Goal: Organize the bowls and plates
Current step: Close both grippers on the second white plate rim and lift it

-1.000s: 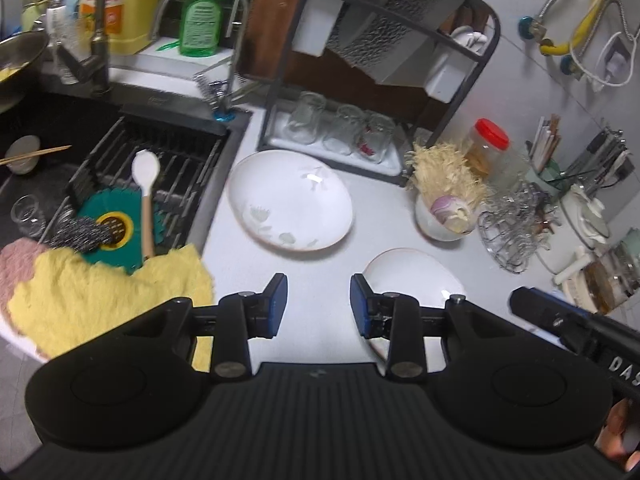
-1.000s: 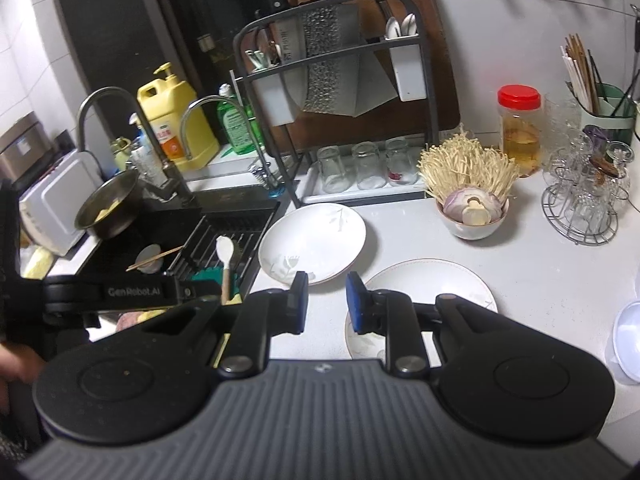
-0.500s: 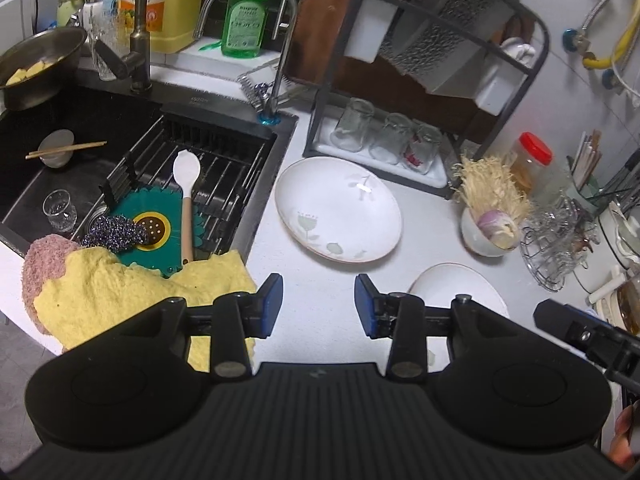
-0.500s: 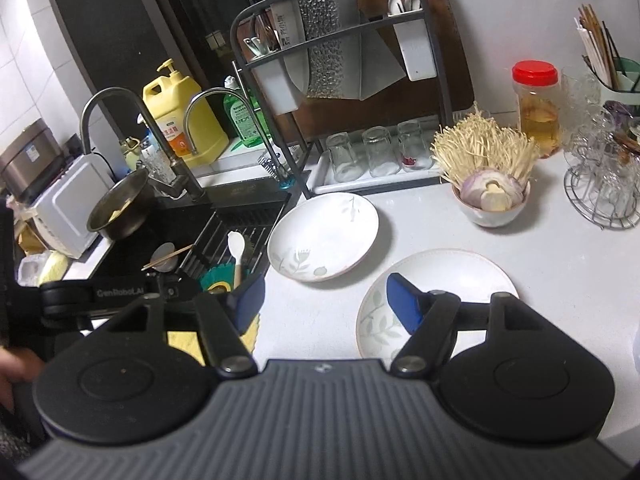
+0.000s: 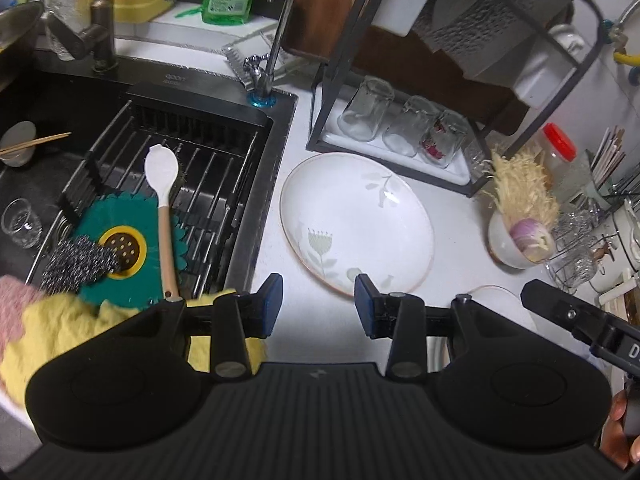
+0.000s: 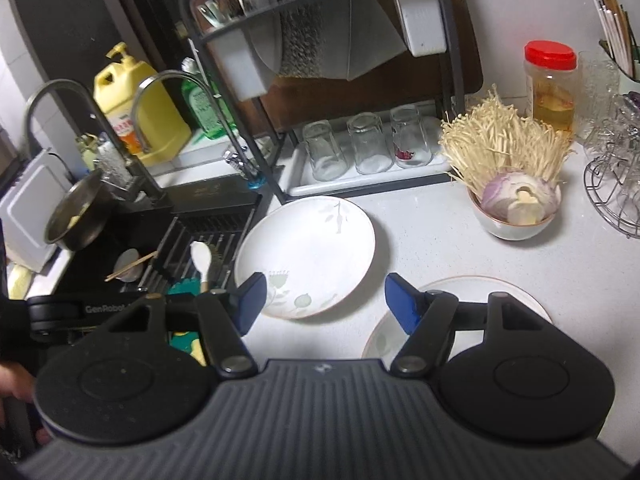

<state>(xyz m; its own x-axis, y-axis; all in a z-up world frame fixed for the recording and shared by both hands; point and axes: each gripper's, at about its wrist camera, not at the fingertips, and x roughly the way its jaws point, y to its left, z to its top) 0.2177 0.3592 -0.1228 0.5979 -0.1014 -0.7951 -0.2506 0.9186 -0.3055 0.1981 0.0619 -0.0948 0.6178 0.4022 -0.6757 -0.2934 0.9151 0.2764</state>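
Note:
A deep white plate (image 5: 356, 220) with leaf prints lies on the white counter beside the sink. A flat white plate (image 6: 476, 285) lies nearer and to its right, partly hidden under my right fingers. A small bowl (image 6: 512, 224) of enoki mushrooms and onion stands at the right. My left gripper (image 5: 318, 304) is open above the counter just short of the deep plate's near rim, with nothing between its pads. My right gripper (image 6: 326, 300) stands wide, its jaws closing slightly. Nothing is gripped; the deep plate's near edge (image 6: 308, 252) shows between its tips.
The black sink (image 5: 168, 80) at left holds a drain rack, a white spoon (image 5: 162, 176) and a green mat. A yellow cloth (image 5: 60, 328) drapes its front edge. A dish rack (image 6: 360, 152) with upturned glasses stands behind the plates, with a red-lidded jar (image 6: 552, 84) and a wire glass holder (image 6: 612, 192) at right.
Both grippers have come down and forward toward the plates, which look larger. The right jaws went from nearly shut to wide apart. The left jaws spread slightly.

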